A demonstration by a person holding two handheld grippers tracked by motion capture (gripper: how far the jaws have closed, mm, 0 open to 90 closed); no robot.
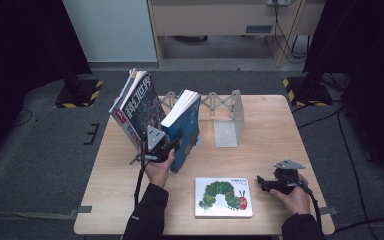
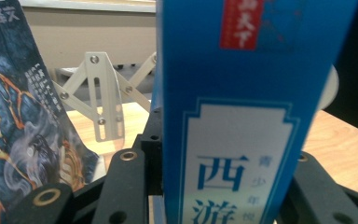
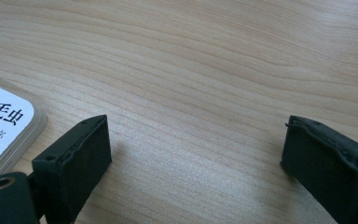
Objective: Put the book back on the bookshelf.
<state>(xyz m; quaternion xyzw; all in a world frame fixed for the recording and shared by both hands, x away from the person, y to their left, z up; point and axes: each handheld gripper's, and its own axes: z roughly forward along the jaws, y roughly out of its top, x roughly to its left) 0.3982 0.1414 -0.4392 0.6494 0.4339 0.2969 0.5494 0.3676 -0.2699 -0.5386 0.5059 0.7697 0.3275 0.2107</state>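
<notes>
Blue book (image 2: pixel 242 116): white cover panel bearing large blue characters 西游, smaller blue characters beside them too blurred to read; red tag near the top with illegible white characters.
White board book (image 3: pixel 0 135): black characters 毛毛虫 on its cover.
Dark illustrated book (image 1: pixel 139 102): large pale cover characters, not legible.

Light wooden table (image 1: pixel 260 150), grey carpet floor (image 1: pixel 40 150), pale cabinet (image 1: pixel 215 20), black stands (image 1: pixel 307 85)
</notes>
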